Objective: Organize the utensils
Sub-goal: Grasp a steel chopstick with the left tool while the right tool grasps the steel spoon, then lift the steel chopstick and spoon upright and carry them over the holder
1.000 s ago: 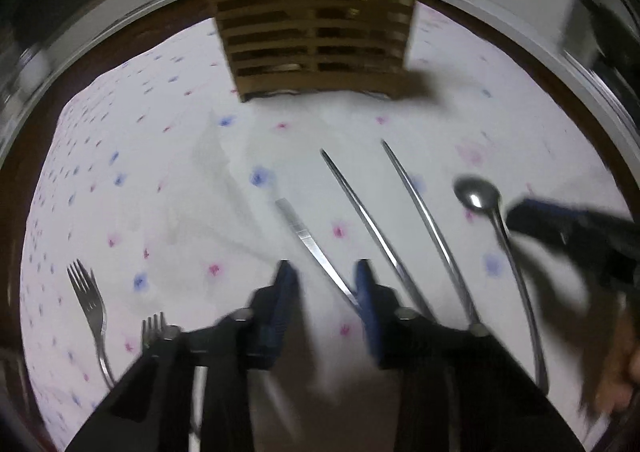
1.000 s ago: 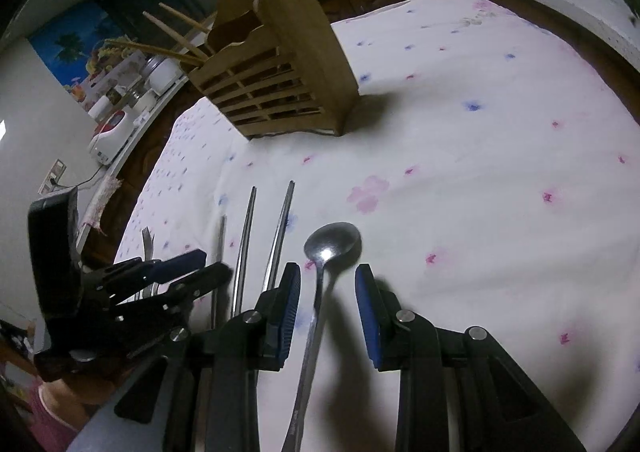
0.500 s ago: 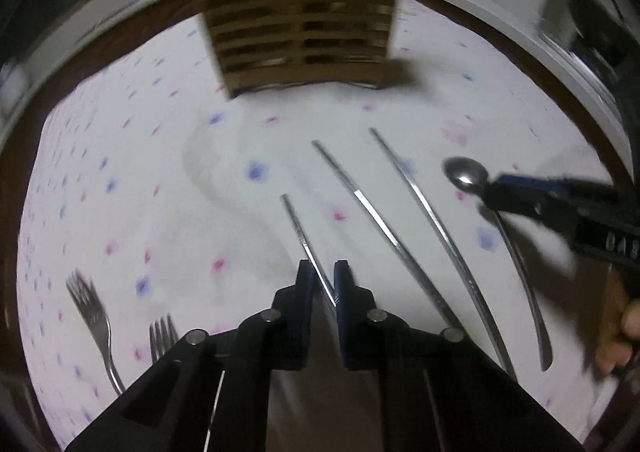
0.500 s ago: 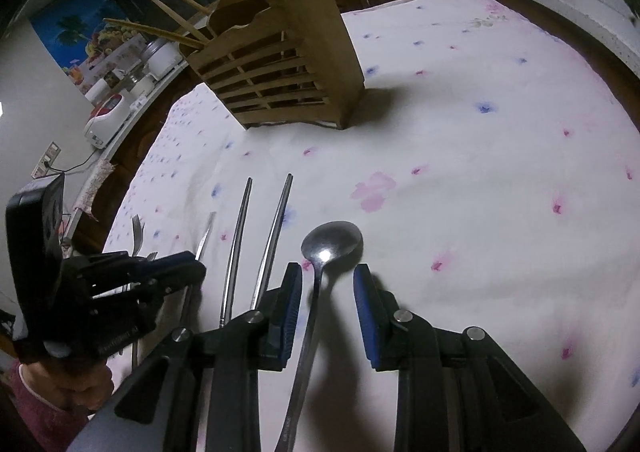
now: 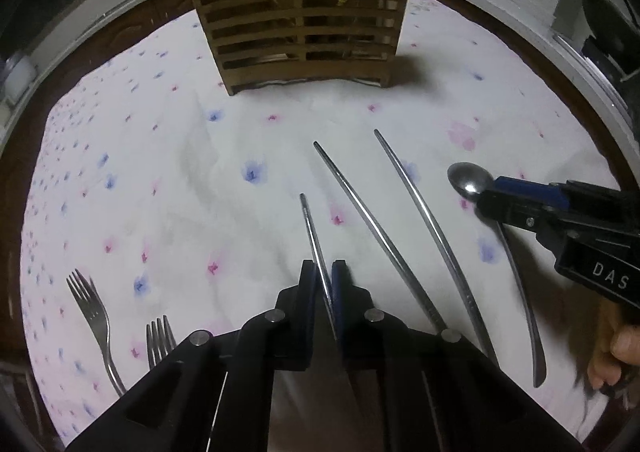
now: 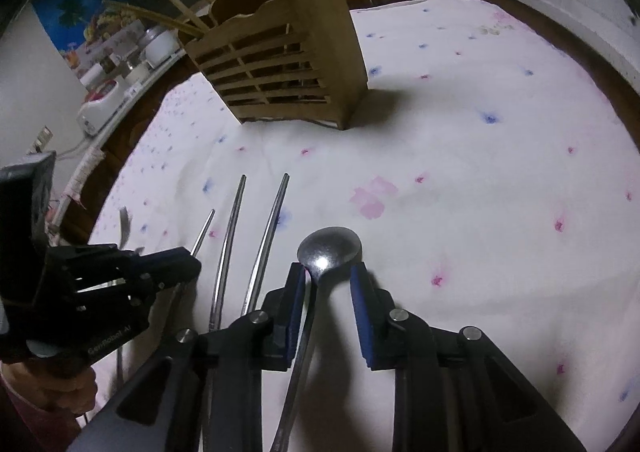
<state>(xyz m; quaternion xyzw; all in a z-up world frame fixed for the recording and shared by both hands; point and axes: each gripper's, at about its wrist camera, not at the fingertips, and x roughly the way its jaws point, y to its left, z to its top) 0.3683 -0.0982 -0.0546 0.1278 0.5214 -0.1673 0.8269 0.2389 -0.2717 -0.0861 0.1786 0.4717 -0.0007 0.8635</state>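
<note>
Pinching a thin metal rod (image 5: 310,226) between nearly closed pads, the left gripper (image 5: 325,276) is gripping it low on the shaft, probably so the tip can be steered into the slatted wooden holder (image 5: 304,24) standing ahead on the flowered cloth (image 5: 160,180). The right gripper (image 6: 326,284) is straddling the spoon (image 6: 330,250) at its neck, fingers spread, seemingly lining up a grasp. Two longer rods (image 5: 400,236) and two forks (image 5: 92,308) are lying flat, awaiting sorting.

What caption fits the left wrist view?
Left tool shut on a thin metal utensil; wooden holder ahead.
</note>
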